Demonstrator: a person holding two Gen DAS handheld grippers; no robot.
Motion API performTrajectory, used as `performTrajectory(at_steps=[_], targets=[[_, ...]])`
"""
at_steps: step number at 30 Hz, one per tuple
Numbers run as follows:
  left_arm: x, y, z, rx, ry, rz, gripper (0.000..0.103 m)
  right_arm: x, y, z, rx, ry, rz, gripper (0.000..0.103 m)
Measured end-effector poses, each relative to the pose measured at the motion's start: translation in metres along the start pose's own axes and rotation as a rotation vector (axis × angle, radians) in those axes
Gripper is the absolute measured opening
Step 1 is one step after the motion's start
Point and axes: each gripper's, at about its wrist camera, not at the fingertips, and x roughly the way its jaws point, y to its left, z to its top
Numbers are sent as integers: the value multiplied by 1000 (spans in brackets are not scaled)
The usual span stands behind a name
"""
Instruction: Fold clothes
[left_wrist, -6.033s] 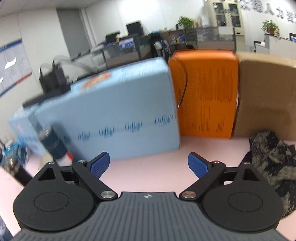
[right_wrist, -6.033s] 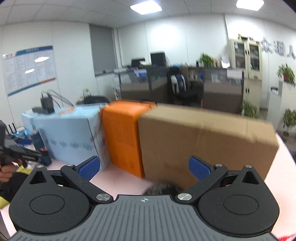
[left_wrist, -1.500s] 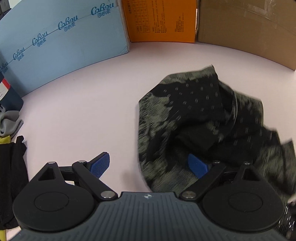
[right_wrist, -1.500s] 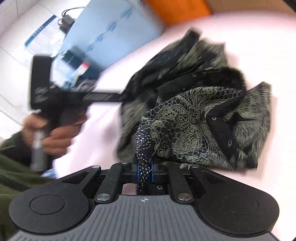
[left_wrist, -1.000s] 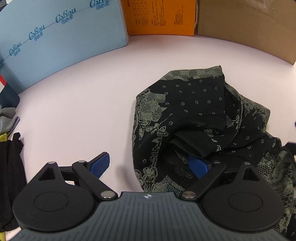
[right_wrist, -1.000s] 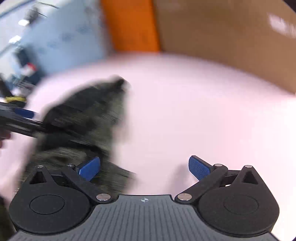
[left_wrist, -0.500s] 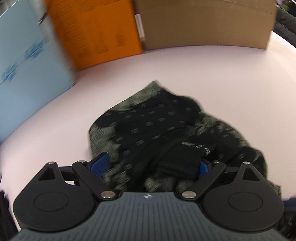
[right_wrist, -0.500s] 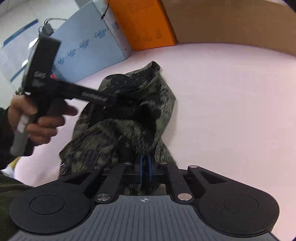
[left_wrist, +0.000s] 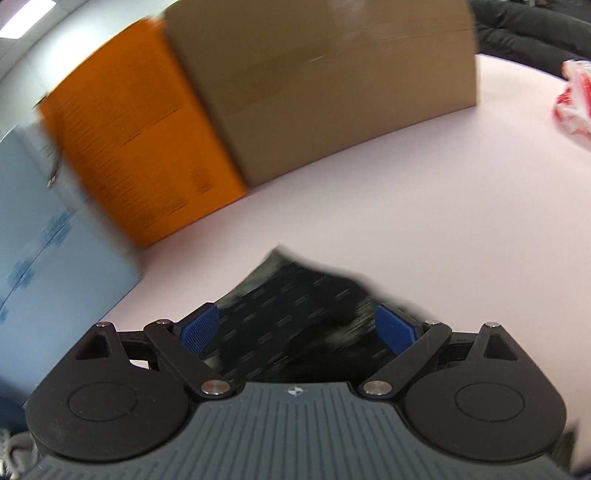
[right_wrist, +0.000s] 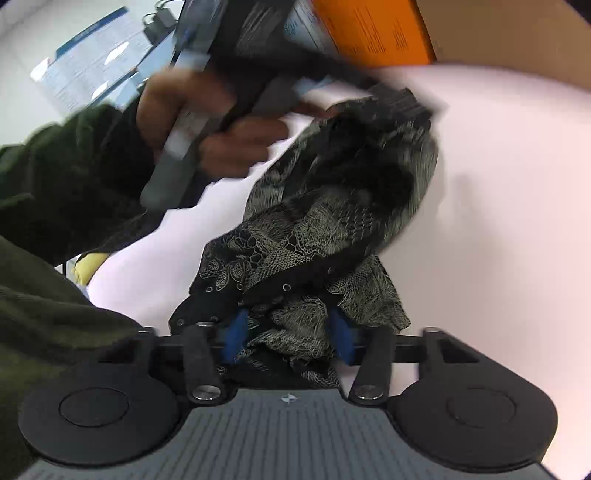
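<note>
Black fabric with a pale lace-like print, the garment (left_wrist: 295, 325), fills the gap between the blue pads of the left gripper (left_wrist: 301, 328) in the left wrist view. The jaws stand wide and the pads do not seem to press the cloth, so I judge that nothing is held here; the picture is blurred, so this is not certain. The garment lies on the pink table (left_wrist: 424, 206), in front of the orange box (left_wrist: 140, 140) and the brown carton (left_wrist: 325, 88).

In the right wrist view the garment (right_wrist: 332, 221) is a crumpled heap, not yet spread flat. The right gripper (right_wrist: 288, 336) is about half open; its jaws have just been opening, and a bunch of cloth sits loosely between them. Probably it lets go to take a better hold on an edge. The person's left hand (right_wrist: 221, 125) holds the other tool over the far end of the heap.
</note>
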Motion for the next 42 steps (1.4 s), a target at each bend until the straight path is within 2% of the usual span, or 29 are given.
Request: performTrajectory(at_steps=[1,3,6,8,11,13,15,16,17,19,21,23,26,28,31,33,36,37,38,39,42], targets=[[2,14,-6,-4,16,29,91,-12,-1,4,-21,-2,-15,58],[5,53,-14,-16,38,138,91,-37,-6,18,-63,-13,-65,65],[-3,119,-9,-56,41,286,91,-70,-16,46,-116,-21,-144,75],[-19,159,5,-42,-4,388,91,-89,-20,69,-169,-16,-188,76],[-59,206,32,46,-124,562,91,-121,-18,107,-281,-2,-243,80],[-92,229,52,83,-193,622,91,-138,-16,137,-360,8,-267,83],[-125,246,67,80,-260,640,93,-151,-11,166,-436,18,-288,88],[-137,250,69,55,-288,630,96,-155,-12,182,-475,21,-297,90],[-149,254,72,29,-315,620,103,-156,-10,191,-501,2,-301,93],[-158,252,62,-16,-336,532,103,-157,-6,205,-531,-54,-296,99],[-152,235,36,-28,-326,435,103,-135,-9,202,-503,-108,-261,99],[-131,199,-2,12,-273,312,103,-103,-12,192,-477,-131,-219,99],[-100,146,-59,72,-192,128,103,-41,-18,166,-444,-114,-149,96],[-86,101,-93,141,-144,33,103,0,-19,152,-430,-75,-110,93],[-74,49,-122,163,-95,-34,103,50,-21,141,-384,-32,-75,85],[-66,33,-127,99,-64,-68,103,73,-27,139,-342,-17,-53,84],[-53,16,-133,-22,-8,-111,103,93,-36,142,-280,-23,-55,67],[-53,18,-133,-76,13,-117,103,97,-42,145,-246,-29,-50,44],[-49,21,-133,-128,31,-117,103,97,-46,148,-215,-35,-46,12],[-45,24,-133,-180,48,-117,103,95,-51,150,-189,-50,-51,6],[-44,32,-137,-280,88,-129,103,75,-63,156,-159,-101,-72,6]])
